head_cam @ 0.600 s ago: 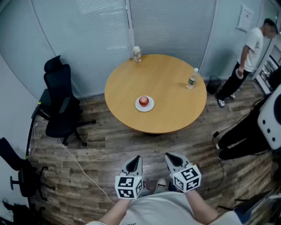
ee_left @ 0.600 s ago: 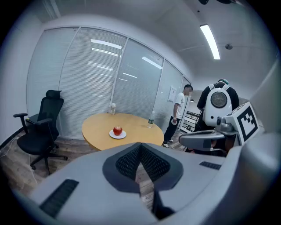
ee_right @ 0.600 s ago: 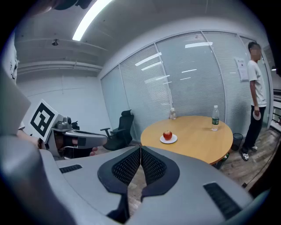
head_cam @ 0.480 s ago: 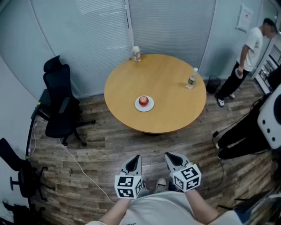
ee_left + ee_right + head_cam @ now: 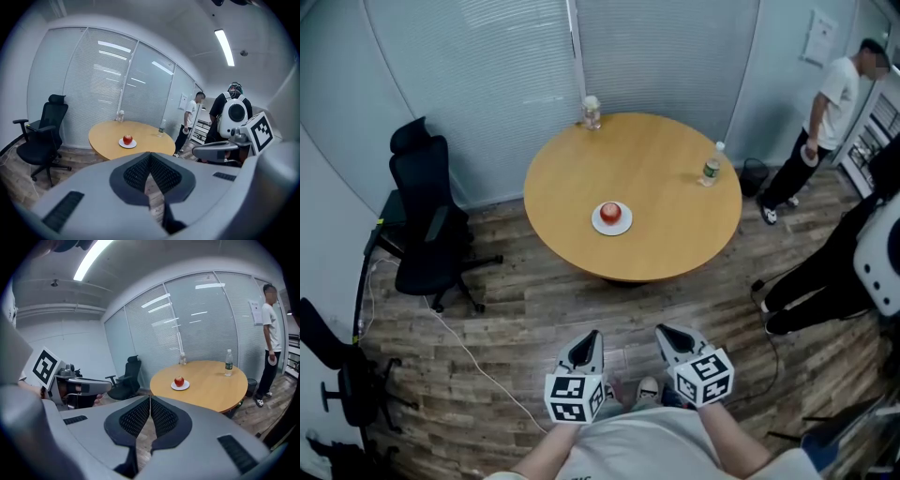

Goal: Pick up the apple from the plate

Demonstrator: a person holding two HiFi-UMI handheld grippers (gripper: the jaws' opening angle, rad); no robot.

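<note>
On the round wooden table (image 5: 666, 169), toward its near-left part, sits a white plate (image 5: 624, 226) with the red apple (image 5: 610, 213) resting upright on it; nothing touches the apple. Left gripper (image 5: 150, 154): jaws fully together, dark meshed pads meeting along a seam, nothing between them. Right gripper (image 5: 150, 398): same condition, pads closed against each other, empty. Both grippers are held side by side close to the person's body, over the wood-plank floor (image 5: 534, 319) and well apart from the table edge; each points forward and somewhat downward, with the marker cubes facing up in the head view. Both gripper views show the apple and plate small and far off beyond the closed tips, roughly ahead of each. Other items on the table: a clear plastic water bottle (image 5: 711, 169) standing near the right edge, and a small clear container (image 5: 592, 113) at the far edge by the blinds; both well apart from the plate. Black office chair (image 5: 427, 225) stands left of the table, near the glass wall. A second person (image 5: 825, 112) in a white shirt and dark trousers stands at the far right, beyond the table. A pale cable (image 5: 478, 361) runs across the floor at left.
</note>
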